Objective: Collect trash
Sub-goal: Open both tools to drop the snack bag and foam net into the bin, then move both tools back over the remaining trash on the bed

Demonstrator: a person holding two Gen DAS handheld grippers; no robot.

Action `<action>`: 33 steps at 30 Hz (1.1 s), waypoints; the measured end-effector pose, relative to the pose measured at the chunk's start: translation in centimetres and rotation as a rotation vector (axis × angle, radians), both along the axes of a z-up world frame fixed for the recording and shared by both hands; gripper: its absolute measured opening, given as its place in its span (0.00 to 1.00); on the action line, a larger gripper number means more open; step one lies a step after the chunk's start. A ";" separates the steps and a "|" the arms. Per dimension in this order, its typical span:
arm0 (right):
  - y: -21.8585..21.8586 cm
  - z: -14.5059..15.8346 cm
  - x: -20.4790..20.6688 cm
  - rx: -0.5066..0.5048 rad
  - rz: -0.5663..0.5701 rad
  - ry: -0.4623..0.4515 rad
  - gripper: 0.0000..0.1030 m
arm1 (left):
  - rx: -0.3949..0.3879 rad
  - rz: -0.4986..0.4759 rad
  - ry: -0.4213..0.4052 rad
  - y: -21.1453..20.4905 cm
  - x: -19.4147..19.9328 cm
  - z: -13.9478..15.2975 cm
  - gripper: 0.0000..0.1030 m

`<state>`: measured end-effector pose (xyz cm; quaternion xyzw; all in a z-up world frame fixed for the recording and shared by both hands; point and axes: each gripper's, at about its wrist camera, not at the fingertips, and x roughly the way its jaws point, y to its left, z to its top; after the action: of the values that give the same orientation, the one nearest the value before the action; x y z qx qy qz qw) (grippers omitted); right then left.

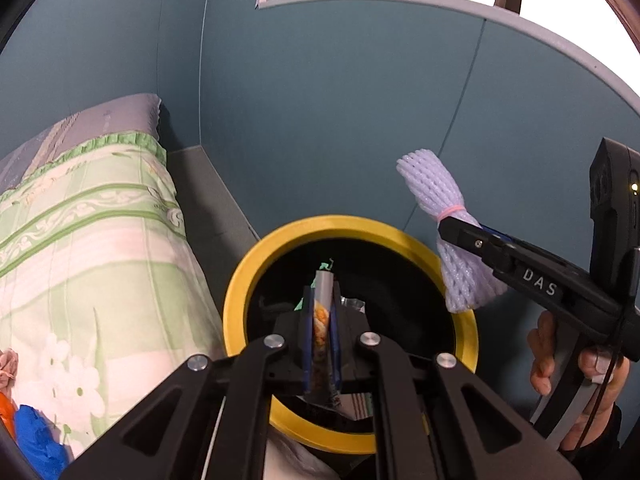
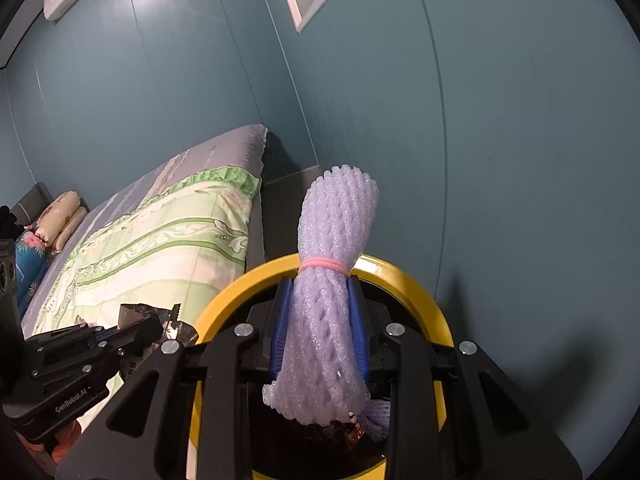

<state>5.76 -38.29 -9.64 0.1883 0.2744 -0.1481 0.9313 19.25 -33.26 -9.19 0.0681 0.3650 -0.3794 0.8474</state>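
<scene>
A round bin with a yellow rim and a black inside stands on the floor beside the bed. My left gripper is shut on a flat snack wrapper, held edge-on over the bin's mouth. In the right wrist view that wrapper shows as crumpled foil at the left gripper. My right gripper is shut on a lilac foam net bundle tied with a pink rubber band, held over the bin's rim. More trash lies in the bin, mostly hidden.
A bed with a green floral quilt lies to the left of the bin, with pillows at its far end. Blue-green wall panels rise right behind the bin. A hand holds the right gripper's handle.
</scene>
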 end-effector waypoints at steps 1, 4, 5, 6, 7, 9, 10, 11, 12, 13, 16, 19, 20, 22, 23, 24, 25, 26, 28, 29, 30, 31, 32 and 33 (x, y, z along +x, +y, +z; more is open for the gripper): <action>-0.1 -0.2 0.0 0.005 -0.001 -0.001 0.26 | -0.006 -0.005 0.017 -0.1 0.1 -0.3 0.06; -0.3 -0.4 0.0 0.025 0.007 -0.003 0.37 | -0.014 0.005 0.039 0.0 0.5 -0.7 0.26; -0.3 -0.5 0.0 0.021 0.003 0.000 0.47 | -0.021 0.010 0.045 0.1 0.6 -0.7 0.39; -0.3 -0.5 -0.1 0.020 -0.001 -0.001 0.50 | -0.027 0.019 0.047 0.3 0.6 -0.7 0.43; -0.4 -0.5 0.0 0.022 -0.008 -0.001 0.50 | -0.029 0.033 0.042 0.6 0.7 -0.7 0.49; -0.7 -0.6 -0.1 0.034 -0.015 0.000 0.51 | -0.036 0.053 0.040 1.2 0.9 -0.6 0.59; -0.8 -0.7 -0.2 0.036 -0.019 -0.002 0.53 | -0.042 0.060 0.043 1.5 1.0 -0.6 0.67; -0.7 -0.6 -0.2 0.037 -0.024 -0.003 0.54 | -0.050 0.070 0.044 1.9 1.1 -0.6 0.69; -0.7 -0.6 -0.2 0.039 -0.025 -0.004 0.55 | -0.053 0.076 0.042 2.2 1.2 -0.4 0.70; -0.7 -0.6 -0.4 0.045 -0.026 -0.007 0.55 | -0.055 0.089 0.037 2.6 1.3 -0.4 0.73; -0.4 -0.2 -0.8 0.042 -0.024 -0.023 0.60 | -0.066 0.117 0.025 3.8 1.7 -0.2 0.79; 0.2 0.5 -1.2 0.032 -0.007 -0.055 0.66 | -0.073 0.152 0.001 5.3 1.9 0.4 0.86; 0.7 0.9 -1.5 0.016 0.002 -0.072 0.70 | -0.078 0.164 -0.011 5.8 1.9 0.7 0.87; 1.5 1.6 -1.9 -0.004 0.015 -0.093 0.71 | -0.086 0.185 -0.027 6.9 2.2 1.2 0.89; 2.1 2.1 -2.0 -0.016 0.027 -0.108 0.72 | -0.088 0.197 -0.033 7.5 2.2 1.5 0.90; 2.5 2.4 -2.1 -0.025 0.034 -0.117 0.73 | -0.090 0.206 -0.038 8.1 2.3 1.7 0.90; 3.1 2.9 -2.2 -0.039 0.042 -0.127 0.74 | -0.094 0.218 -0.045 8.9 2.2 2.2 0.90; 3.5 3.2 -2.3 -0.048 0.046 -0.133 0.75 | -0.096 0.228 -0.053 9.5 2.2 2.4 0.90; 4.3 3.8 -2.2 -0.059 0.065 -0.146 0.76 | -0.099 0.257 -0.068 10.7 2.5 3.0 0.90; 4.8 4.2 -1.9 -0.067 0.074 -0.151 0.76 | -0.104 0.268 -0.073 11.5 2.6 3.3 0.90; 5.3 4.5 -1.8 -0.073 0.084 -0.153 0.76 | -0.106 0.282 -0.081 12.3 2.7 3.7 0.91; 5.6 4.8 -1.5 -0.075 0.092 -0.155 0.77 | -0.107 0.293 -0.088 13.0 2.7 4.0 0.91; 6.2 5.1 -1.3 -0.077 0.102 -0.160 0.79 | -0.108 0.306 -0.095 13.6 2.6 4.3 0.91; 6.6 5.4 -1.0 -0.078 0.112 -0.163 0.79 | -0.111 0.323 -0.100 14.6 3.0 4.7 0.91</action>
<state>4.81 -31.71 -4.23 0.1475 0.2019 -0.0904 0.9640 22.20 -18.70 -4.54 -0.0194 0.3069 -0.2542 0.9170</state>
